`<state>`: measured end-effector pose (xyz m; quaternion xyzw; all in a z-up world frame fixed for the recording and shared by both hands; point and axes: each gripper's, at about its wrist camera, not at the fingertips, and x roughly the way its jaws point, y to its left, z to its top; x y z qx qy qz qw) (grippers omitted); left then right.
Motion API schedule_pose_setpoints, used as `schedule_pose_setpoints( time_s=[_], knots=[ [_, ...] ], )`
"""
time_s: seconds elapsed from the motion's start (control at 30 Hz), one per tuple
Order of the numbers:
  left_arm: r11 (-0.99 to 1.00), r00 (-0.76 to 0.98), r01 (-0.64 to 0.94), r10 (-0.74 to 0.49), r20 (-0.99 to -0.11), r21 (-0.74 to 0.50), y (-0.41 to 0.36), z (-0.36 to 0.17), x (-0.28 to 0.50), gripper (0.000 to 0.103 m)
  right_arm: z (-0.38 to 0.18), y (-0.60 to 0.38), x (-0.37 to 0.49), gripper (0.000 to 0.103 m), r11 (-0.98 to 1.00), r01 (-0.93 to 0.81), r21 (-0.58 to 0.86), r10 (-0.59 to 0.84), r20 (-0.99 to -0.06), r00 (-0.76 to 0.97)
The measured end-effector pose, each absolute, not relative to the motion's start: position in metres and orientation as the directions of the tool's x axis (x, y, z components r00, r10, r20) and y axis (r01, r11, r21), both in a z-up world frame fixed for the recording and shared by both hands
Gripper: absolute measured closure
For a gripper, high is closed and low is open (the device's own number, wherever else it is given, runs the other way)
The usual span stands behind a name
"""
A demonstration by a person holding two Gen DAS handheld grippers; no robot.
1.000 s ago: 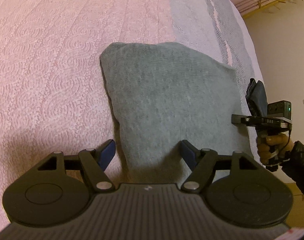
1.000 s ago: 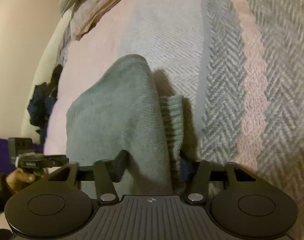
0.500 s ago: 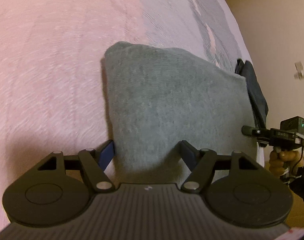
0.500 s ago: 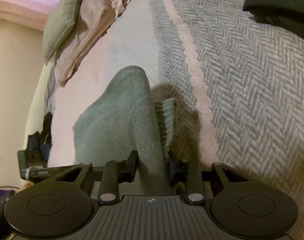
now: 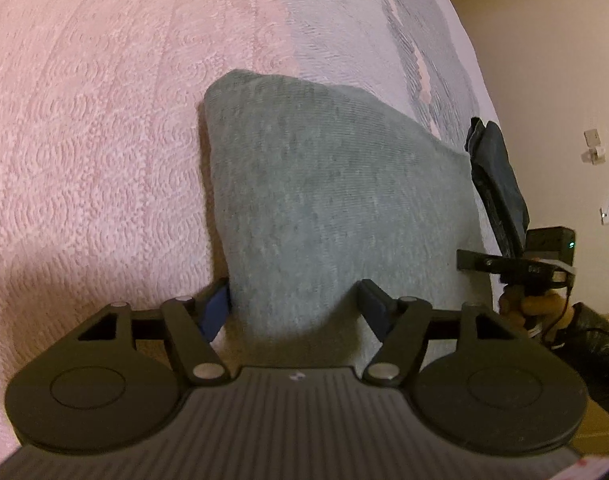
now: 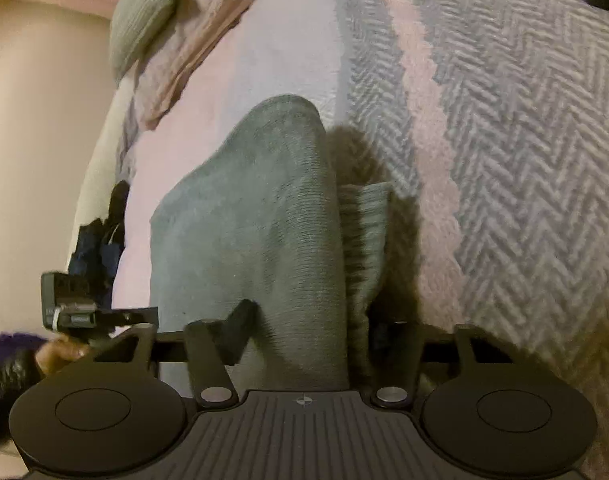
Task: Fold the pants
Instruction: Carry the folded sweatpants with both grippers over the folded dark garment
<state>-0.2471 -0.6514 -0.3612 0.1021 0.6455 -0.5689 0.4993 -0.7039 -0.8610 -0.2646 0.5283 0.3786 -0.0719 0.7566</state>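
Jaws first, left wrist view: the left gripper (image 5: 294,304) stands spread, its blue pads straddling the near edge of the folded grey-green pants (image 5: 336,208); the left pad sits just beside the cloth edge, the right pad rests over the fabric, neither visibly pinching. The pants lie as a thick bundle on the bed (image 5: 96,128), over its pink quilted cover. A dark garment (image 5: 500,176) hangs at the bed's far edge, close to the bundle's right corner, and the other hand (image 5: 536,304) holds its tool just past there.

Right wrist view: the right gripper (image 6: 312,332) has just been opening; the fold's thick edge runs between its jaws, seemingly let go. A ribbed cuff (image 6: 364,236) pokes out beside the fold on the herringbone blanket (image 6: 524,140). Pillows (image 6: 152,16) lie well beyond.

Risk, as I judge it: the released fold may spring open or slump, and the protruding cuff leaves the stack uneven. Withdrawing pads could snag the knit and drag layers askew.
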Motion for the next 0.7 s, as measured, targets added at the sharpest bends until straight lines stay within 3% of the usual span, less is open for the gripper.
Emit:
schedule_pose_setpoints(
  time_s=[0.07,0.17,0.37,0.53,0.7],
  knots=[
    [0.349,-0.483,0.683,-0.443,-0.755,-0.642,-0.651,-0.364,-0.247,0.038,-0.255,-0.858,-0.706,0.064,0.427,0.530,0.732,0.273,-0.663,0.697],
    [0.360,-0.470,0.690,-0.438,-0.767,-0.628,-0.652,-0.359,-0.252,0.052,-0.235,-0.854,-0.710,0.068,0.417,0.557,0.719,0.233,-0.676,0.699],
    [0.311,-0.384,0.787,-0.429,-0.818,-0.533,-0.659,-0.326,-0.273,0.066,-0.196,-0.836,-0.746,0.071,0.373,0.600,0.707,0.142,-0.683,0.717],
    [0.220,-0.407,0.818,-0.430,-0.806,-0.531,-0.670,-0.304,-0.285,0.068,-0.193,-0.816,-0.785,0.071,0.268,0.675,0.687,0.063,-0.712,0.700],
    [0.154,-0.429,0.852,-0.345,-0.835,-0.501,-0.700,-0.313,-0.300,0.068,-0.198,-0.805,-0.805,0.071,0.176,0.722,0.669,0.005,-0.734,0.679]
  ],
)
